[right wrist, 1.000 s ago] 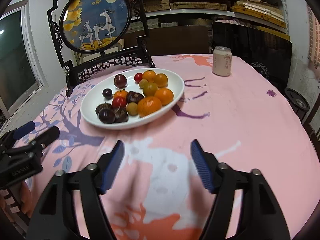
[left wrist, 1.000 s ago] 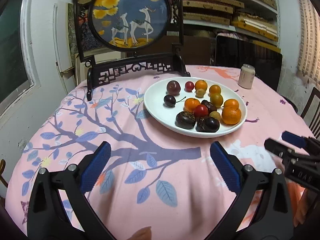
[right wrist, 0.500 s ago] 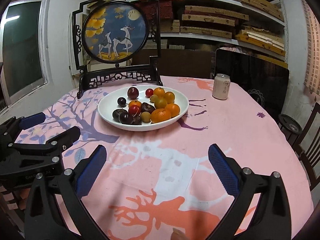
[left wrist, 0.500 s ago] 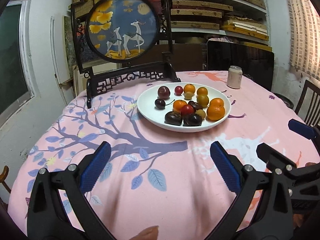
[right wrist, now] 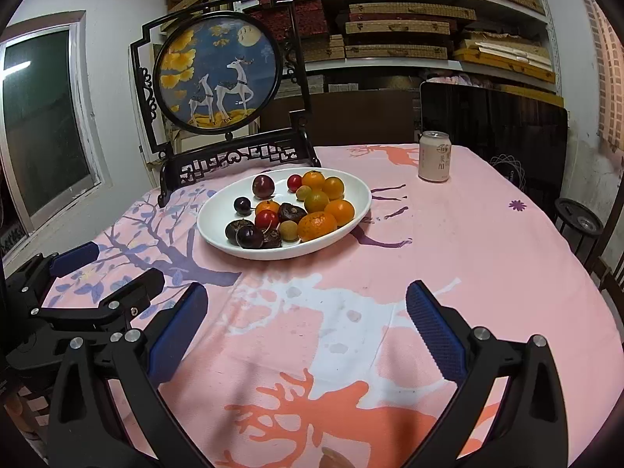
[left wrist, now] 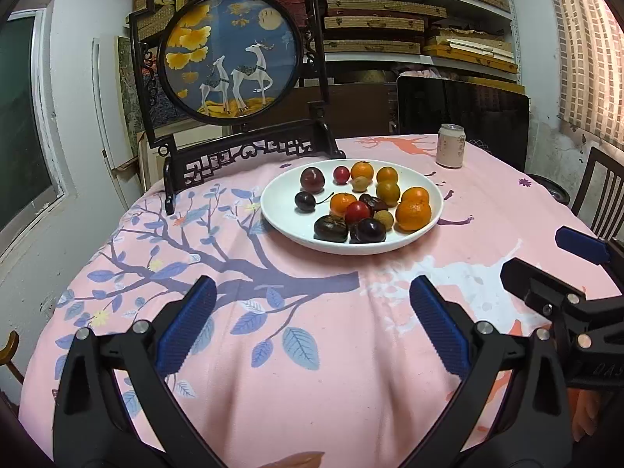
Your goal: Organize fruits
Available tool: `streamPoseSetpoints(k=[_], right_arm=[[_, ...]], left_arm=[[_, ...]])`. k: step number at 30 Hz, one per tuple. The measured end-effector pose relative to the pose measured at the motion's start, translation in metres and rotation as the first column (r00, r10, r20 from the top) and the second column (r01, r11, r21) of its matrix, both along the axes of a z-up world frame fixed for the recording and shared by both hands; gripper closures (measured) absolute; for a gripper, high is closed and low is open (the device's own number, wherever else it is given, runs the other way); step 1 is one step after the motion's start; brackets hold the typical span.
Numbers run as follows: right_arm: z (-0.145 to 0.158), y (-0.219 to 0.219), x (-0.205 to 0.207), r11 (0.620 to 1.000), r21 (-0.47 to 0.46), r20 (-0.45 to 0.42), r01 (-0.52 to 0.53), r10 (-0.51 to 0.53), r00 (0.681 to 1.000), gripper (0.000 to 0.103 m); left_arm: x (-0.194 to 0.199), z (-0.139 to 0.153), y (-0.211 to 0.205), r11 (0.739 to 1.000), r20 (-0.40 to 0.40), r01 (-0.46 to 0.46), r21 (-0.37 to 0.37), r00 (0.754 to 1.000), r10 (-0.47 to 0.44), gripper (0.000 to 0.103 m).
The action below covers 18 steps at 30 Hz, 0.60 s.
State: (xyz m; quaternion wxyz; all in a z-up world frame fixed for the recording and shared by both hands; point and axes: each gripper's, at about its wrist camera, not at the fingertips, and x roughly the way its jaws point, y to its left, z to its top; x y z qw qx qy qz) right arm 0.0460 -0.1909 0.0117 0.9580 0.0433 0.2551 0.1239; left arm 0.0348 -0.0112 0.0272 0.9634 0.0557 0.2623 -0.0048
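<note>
A white plate [left wrist: 280, 216] [right wrist: 351, 189] sits mid-table, holding several oranges [left wrist: 413, 214] [right wrist: 316, 226], dark plums [left wrist: 312, 179] [right wrist: 249, 236], red cherries [left wrist: 357, 211] and small yellow-green fruits, all mixed. My left gripper [left wrist: 312, 312] is open and empty, held above the cloth well short of the plate. My right gripper [right wrist: 306, 312] is open and empty, also near the table's front edge. Each gripper shows in the other's view, the right gripper [left wrist: 546, 265] at the right and the left gripper [right wrist: 105, 273] at the left.
The round table has a pink cloth [left wrist: 304, 390] with tree and deer prints. A framed round deer picture on a black stand [left wrist: 234, 58] [right wrist: 218, 74] stands behind the plate. A drink can [left wrist: 451, 151] [right wrist: 435, 156] stands at the back right. Chairs stand at the right edge.
Both grippers have drawn back and risen from the plate, so it looks smaller and farther. The right gripper's jaws have opened wider. The fruits have not moved.
</note>
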Motion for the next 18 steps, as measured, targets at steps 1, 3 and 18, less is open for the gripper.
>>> streamPoseSetpoints(k=[1,3,18], right_arm=[[0.0000,0.0003,-0.0001,1.000,0.000,-0.001,0.001,-0.001,1.000,0.001],[0.0000,0.0002,0.0003,1.000,0.000,-0.001,0.000,0.000,1.000,0.001],[-0.0004,0.0007,0.0000,1.000,0.000,-0.002,0.002,-0.002,1.000,0.001]], left_arm=[[-0.0001,0.0000,-0.0004,1.000,-0.001,-0.001,0.001,1.000,0.001,0.002],[-0.0001,0.0002,-0.0001,1.000,-0.003,0.001,-0.001,1.000,-0.001,0.002],[-0.0002,0.0005,-0.0002,1.000,-0.003,0.000,-0.002,1.000,0.000,0.002]])
